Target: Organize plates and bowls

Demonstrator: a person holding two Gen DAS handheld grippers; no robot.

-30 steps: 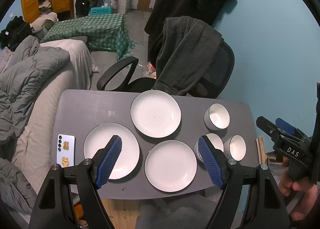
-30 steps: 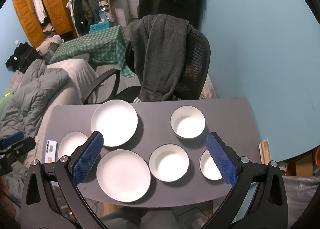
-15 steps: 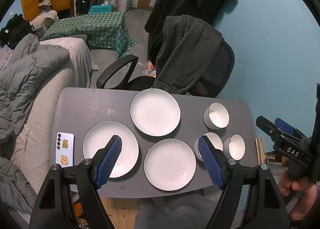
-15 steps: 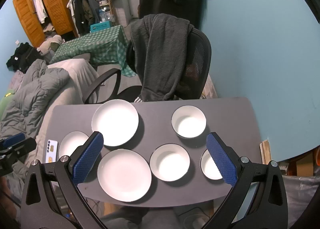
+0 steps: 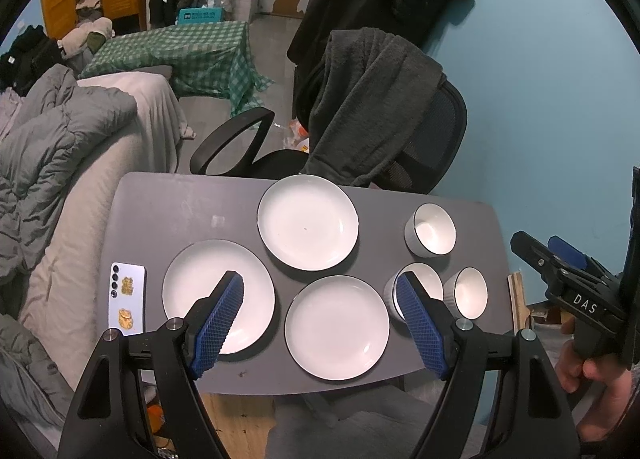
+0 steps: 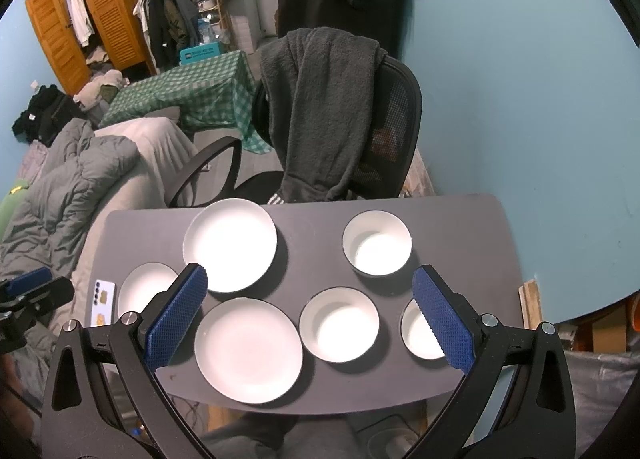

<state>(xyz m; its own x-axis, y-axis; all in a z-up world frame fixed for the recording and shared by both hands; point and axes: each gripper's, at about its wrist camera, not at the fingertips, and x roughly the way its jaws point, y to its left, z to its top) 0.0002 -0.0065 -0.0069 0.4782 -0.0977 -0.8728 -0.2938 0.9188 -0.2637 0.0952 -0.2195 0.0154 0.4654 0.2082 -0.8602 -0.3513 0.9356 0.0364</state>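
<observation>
Across the lower half of both wrist views lies a grey table [image 5: 168, 215] bearing six white pieces of crockery, none stacked.

Plates, three: far plate [image 5: 307, 222] at frame centre in the left wrist view; left plate [image 5: 200, 283] in the lower left, partly behind a blue pad; near plate [image 5: 337, 327] at lower centre, close to the table's near edge. All three lie flat and apart from one another.

Bowls, three: far bowl [image 5: 430, 229] in the right centre, standing alone; middle bowl [image 5: 424, 279] and right bowl [image 5: 466, 292] just beside each other below it. All upright, interiors white.

Left gripper [image 5: 320, 323]: jaws spread wide, nothing between them, held above the near plate.

Right gripper [image 6: 310, 317]: jaws likewise spread wide and empty, held above the gap between the near plate and the middle bowl. Its black body appears at the right edge of the left wrist view, with a hand [image 5: 576, 367] on its handle.

Other items: phone [image 5: 127, 292], white-backed, flat at the table's left edge; office chair [image 5: 436, 139] behind the table, with a dark grey garment [image 5: 368, 107] draped over its back.
</observation>
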